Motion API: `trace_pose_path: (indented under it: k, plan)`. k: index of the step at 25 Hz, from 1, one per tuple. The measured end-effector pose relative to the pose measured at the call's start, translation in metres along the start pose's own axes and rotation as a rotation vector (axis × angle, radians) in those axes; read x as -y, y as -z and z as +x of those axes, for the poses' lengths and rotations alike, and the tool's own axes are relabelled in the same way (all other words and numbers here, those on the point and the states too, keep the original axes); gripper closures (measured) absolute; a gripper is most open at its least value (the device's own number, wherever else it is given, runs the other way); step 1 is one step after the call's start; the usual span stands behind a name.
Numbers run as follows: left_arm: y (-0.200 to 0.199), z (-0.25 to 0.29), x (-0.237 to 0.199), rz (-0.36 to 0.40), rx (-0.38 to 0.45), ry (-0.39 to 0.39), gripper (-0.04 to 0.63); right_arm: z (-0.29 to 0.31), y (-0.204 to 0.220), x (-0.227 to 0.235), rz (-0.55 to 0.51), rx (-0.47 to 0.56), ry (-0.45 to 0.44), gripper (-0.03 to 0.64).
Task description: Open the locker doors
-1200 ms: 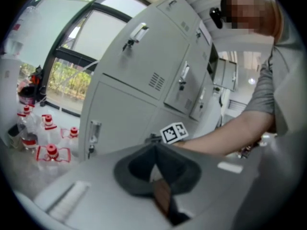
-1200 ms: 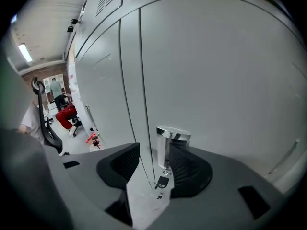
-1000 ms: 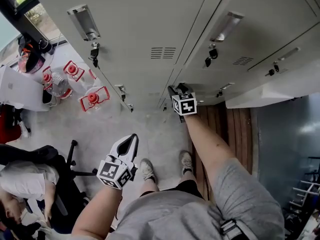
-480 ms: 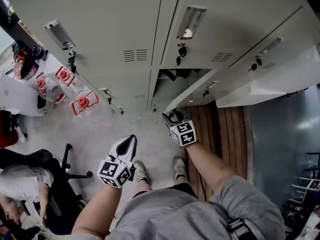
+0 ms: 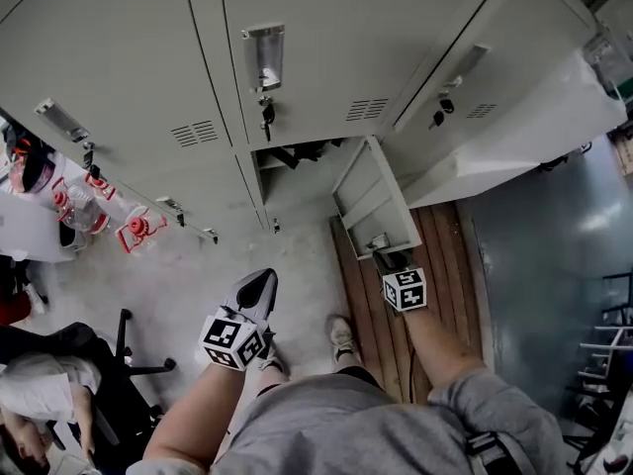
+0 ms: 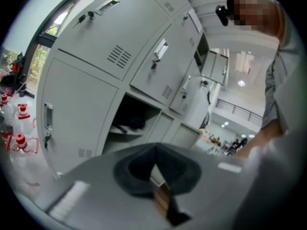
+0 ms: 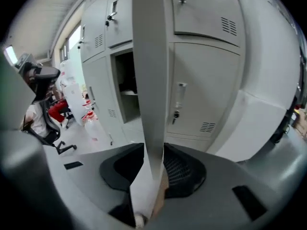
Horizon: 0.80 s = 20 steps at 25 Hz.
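Note:
A row of grey lockers (image 5: 326, 57) fills the top of the head view. One lower locker door (image 5: 371, 201) stands swung out, baring a dark compartment (image 5: 297, 154) with a shelf. My right gripper (image 5: 389, 257) is at that door's free edge. In the right gripper view the door's edge (image 7: 149, 80) runs between the jaws, and the right gripper (image 7: 149, 152) has just been closing onto it, both pads against its faces. My left gripper (image 5: 259, 287) hangs apart from the lockers with nothing in it. The left gripper (image 6: 154, 150) is shut and faces the open compartment (image 6: 132, 121).
Water bottles with red caps (image 5: 134, 228) stand on the floor at the left. An office chair (image 5: 119, 364) and a seated person (image 5: 30, 404) are at lower left. A pale panel (image 5: 514, 146) juts out at the right above a wooden floor strip (image 5: 450, 255). My feet (image 5: 341, 334) are below the door.
The lower locker door went from nearly closed to wide open. My right gripper came back toward me with its edge. The left gripper stayed low and shut.

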State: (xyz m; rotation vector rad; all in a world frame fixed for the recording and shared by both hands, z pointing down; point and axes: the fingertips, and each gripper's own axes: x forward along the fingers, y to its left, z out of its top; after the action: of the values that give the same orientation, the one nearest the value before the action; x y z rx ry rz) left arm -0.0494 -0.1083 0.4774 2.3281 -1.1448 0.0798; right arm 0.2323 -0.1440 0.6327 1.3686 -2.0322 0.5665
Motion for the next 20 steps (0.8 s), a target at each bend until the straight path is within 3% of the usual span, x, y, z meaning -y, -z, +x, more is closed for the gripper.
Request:
trace_pose_path:
  k: [4, 9, 13, 15, 18, 20]
  plan:
    - [0.002, 0.012, 0.011, 0.006, -0.013, 0.013, 0.591, -0.001, -0.005, 0.063, 0.076, -0.004, 0.12, 0.522]
    - [0.003, 0.021, 0.019, 0.005, -0.018, 0.016, 0.591, -0.001, -0.008, 0.085, 0.116, -0.015, 0.147, 0.52]
    - [0.006, 0.023, 0.016, 0.001, -0.021, 0.005, 0.591, -0.013, 0.028, 0.073, 0.375, -0.029, 0.172, 0.449]
    - [0.008, 0.023, 0.011, -0.005, -0.02, -0.005, 0.591, -0.015, 0.057, 0.025, 0.407, -0.087, 0.076, 0.451]
    - [0.012, 0.022, 0.002, -0.02, -0.027, -0.018, 0.592, -0.008, 0.056, -0.09, 0.23, -0.114, -0.214, 0.521]
    - [0.017, 0.022, -0.003, -0.048, -0.039, -0.011, 0.592, -0.001, 0.026, -0.141, 0.158, -0.061, -0.339, 0.555]
